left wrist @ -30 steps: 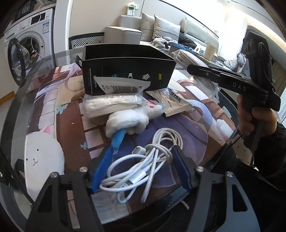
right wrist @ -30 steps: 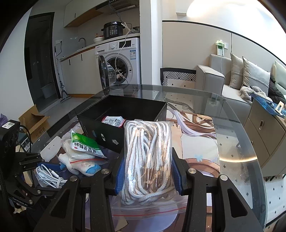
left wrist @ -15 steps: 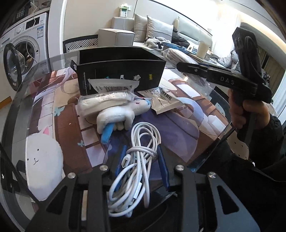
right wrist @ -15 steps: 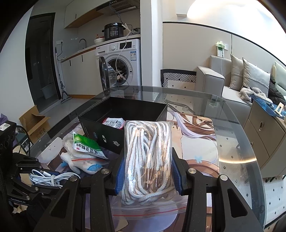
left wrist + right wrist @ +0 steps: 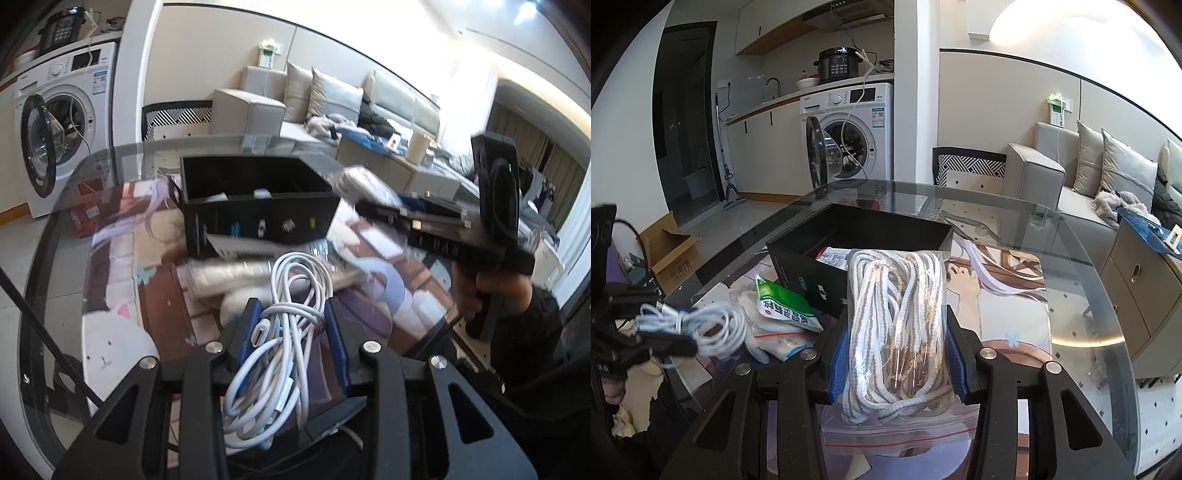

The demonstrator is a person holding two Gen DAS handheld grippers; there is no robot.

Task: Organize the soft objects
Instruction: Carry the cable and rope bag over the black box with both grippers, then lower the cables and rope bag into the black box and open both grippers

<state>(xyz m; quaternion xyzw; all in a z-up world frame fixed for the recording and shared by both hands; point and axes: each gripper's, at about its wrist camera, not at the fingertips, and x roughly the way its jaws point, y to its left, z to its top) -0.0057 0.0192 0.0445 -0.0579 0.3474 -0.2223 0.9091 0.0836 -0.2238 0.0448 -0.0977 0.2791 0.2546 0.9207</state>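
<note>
Glossy white plastic-sheathed charging cable (image 5: pixel 284 332) between blue fingers (image 5: pixel 337 341). Braided white-and-tan cloth rope in clear glossy zip bag (image 5: pixel 897 325) between blue pads (image 5: pixel 955 363). Beyond fingertips: matt black cardboard box (image 5: pixel 857 236); smooth, reflective glass tabletop (image 5: pixel 1071 295).

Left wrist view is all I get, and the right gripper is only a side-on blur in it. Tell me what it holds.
Observer: The right gripper is shut on a clear zip bag of white-and-tan rope, with its blue fingers pressing both sides.
Operator: Now report what is inside the black box.
Observer: The black box holds a flat packet with red and white print, close to its front wall.
Operator: Name what lies in front of the box on the left.
Observer: A green-and-white packet rests on clear-bagged white items, beside the box.
</note>
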